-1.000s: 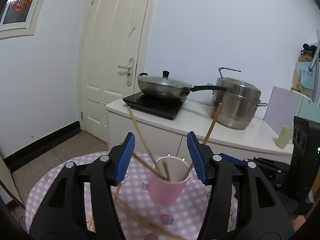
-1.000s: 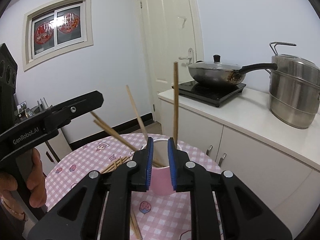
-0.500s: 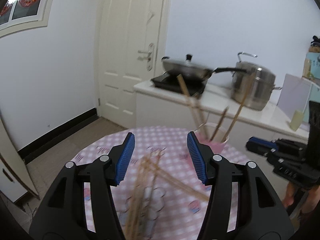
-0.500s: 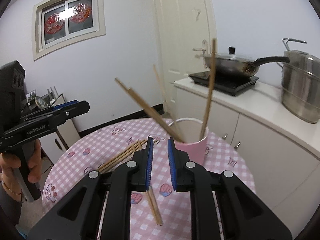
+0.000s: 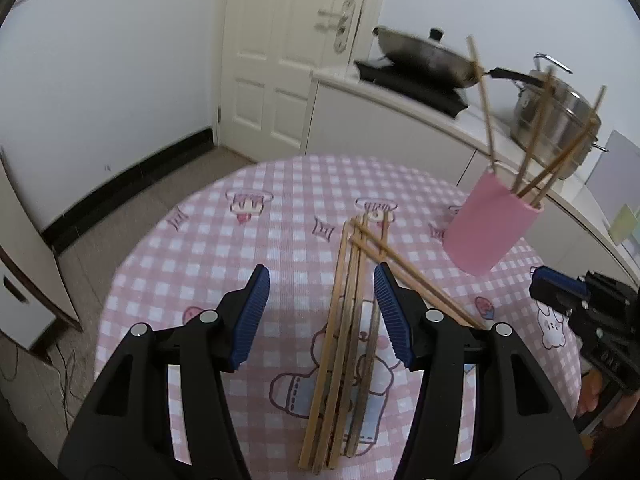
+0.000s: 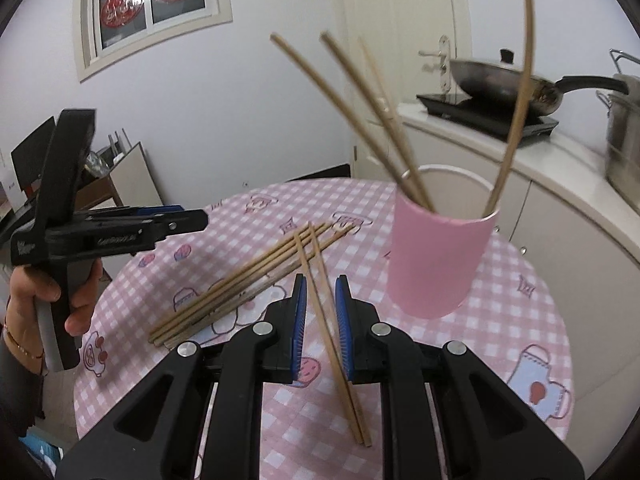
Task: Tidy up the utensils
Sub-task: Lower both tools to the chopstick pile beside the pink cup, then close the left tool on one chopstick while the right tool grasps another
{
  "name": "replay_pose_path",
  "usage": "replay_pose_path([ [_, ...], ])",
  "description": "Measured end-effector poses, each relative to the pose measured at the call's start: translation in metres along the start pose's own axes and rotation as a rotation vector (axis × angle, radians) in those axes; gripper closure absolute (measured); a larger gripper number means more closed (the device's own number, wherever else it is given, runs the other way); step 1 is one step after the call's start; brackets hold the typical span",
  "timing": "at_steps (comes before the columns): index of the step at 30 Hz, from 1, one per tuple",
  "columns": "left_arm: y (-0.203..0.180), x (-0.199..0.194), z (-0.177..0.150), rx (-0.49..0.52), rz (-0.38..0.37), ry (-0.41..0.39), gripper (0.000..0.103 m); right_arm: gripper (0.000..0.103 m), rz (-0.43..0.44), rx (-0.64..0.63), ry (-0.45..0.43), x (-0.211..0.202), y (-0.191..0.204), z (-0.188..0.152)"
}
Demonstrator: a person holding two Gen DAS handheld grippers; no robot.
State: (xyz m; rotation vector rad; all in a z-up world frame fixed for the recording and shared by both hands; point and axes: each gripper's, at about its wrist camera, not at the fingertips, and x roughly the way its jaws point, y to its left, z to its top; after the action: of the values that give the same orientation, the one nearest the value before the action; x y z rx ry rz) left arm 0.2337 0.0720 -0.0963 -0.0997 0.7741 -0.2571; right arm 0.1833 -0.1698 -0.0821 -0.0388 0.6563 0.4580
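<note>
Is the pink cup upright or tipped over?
Upright. The pink cup stands on its base on the tablecloth, open mouth up, with several chopsticks leaning out of it.

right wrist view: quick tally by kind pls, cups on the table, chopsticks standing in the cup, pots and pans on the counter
pink cup: 1
chopsticks standing in it: 4
wok: 1
steel pot: 1
total: 7

Several wooden chopsticks (image 5: pixel 344 320) lie bundled on the checked cloth between the left tongs' tips. Others stand tilted in a pink cup (image 6: pixel 436 256), right of both tongs
</note>
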Motion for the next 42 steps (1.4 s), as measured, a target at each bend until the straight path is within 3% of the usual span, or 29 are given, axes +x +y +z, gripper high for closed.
replay_pose_path([
  [6, -0.004, 0.027, -0.006, 0.022, 0.005, 0.099, 0.049, 0.089, -0.004, 0.001, 0.039, 0.017, -0.002, -0.008],
  [10, -0.005, 0.045, -0.005, 0.023, 0.002, 0.16, 0.061, 0.089, 0.0, 0.006, 0.062, 0.026, -0.005, -0.013],
  [14, -0.004, 0.062, -0.002, 0.01, 0.001, 0.2, 0.063, 0.089, 0.004, 0.006, 0.079, 0.033, -0.006, -0.013],
  [29, -0.015, 0.092, 0.007, 0.075, 0.042, 0.238, 0.07, 0.089, 0.002, -0.02, 0.132, 0.058, -0.006, -0.011],
  [37, -0.017, 0.095, 0.007, 0.112, 0.066, 0.225, 0.09, 0.089, -0.03, -0.061, 0.185, 0.074, -0.005, -0.008],
  [42, -0.01, 0.09, 0.004, 0.098, 0.079, 0.218, 0.097, 0.089, -0.04, -0.069, 0.224, 0.087, -0.004, -0.008],
])
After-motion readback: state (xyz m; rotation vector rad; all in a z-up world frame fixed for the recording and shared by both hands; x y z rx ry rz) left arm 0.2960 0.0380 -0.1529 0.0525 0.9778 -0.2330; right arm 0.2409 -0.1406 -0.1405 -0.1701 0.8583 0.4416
